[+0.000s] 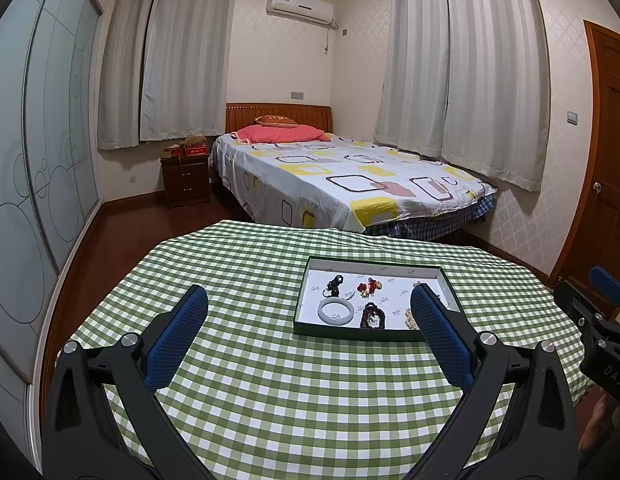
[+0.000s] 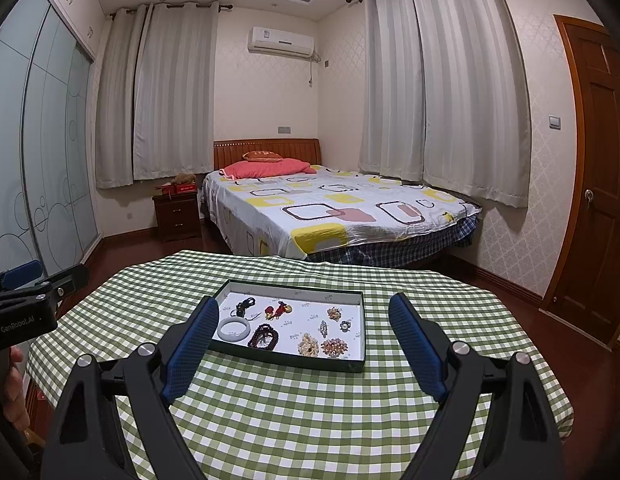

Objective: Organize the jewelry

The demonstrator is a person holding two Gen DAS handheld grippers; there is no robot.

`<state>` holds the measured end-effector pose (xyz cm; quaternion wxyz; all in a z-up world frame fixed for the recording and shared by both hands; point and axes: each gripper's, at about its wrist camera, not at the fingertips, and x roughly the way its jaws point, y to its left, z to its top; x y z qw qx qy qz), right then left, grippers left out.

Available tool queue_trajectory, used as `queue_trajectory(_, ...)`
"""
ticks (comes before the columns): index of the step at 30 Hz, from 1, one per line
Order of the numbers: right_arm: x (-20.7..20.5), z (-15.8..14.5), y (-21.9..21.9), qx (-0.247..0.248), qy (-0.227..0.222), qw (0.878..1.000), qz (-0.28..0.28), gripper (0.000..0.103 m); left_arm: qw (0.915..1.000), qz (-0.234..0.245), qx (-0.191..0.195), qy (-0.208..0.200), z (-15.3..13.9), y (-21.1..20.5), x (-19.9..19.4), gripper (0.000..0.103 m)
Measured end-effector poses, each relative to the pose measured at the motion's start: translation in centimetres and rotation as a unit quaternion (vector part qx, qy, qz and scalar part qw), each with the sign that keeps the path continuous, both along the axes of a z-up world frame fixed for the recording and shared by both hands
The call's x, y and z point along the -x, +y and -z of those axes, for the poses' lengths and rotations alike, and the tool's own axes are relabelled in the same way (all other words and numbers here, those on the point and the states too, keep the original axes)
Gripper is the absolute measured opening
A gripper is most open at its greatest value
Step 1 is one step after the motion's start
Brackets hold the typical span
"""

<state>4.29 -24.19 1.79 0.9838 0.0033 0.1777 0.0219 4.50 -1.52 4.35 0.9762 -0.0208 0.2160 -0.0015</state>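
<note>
A shallow dark-green tray (image 2: 350, 294) with a white floor sits on the green checked table (image 2: 310, 408). In it lie a pale jade bangle (image 2: 233, 330), a dark bead bracelet (image 2: 263, 337), a black cord piece (image 2: 245, 305), a red-and-gold charm (image 2: 278, 310) and several small brooches (image 2: 334, 346). The tray also shows in the left wrist view (image 1: 374, 263), with the bangle (image 1: 336, 311). My right gripper (image 2: 303, 320) is open and empty, above the table just short of the tray. My left gripper (image 1: 310, 308) is open and empty, to the tray's left.
A bed (image 2: 334, 212) stands beyond the table, a nightstand (image 2: 177, 214) to its left, a glass wardrobe (image 2: 37, 152) on the left wall and a wooden door (image 2: 598, 184) on the right. The table's far edge drops to dark wooden floor.
</note>
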Motion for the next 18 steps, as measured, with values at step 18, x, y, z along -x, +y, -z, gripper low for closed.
queue_trajectory(18, -0.01, 0.0, 0.0, 0.0, 0.0, 1.0, 0.0, 0.084, 1.0, 0.0, 0.004, -0.002, 0.25, -0.07, 0.02, 0.099)
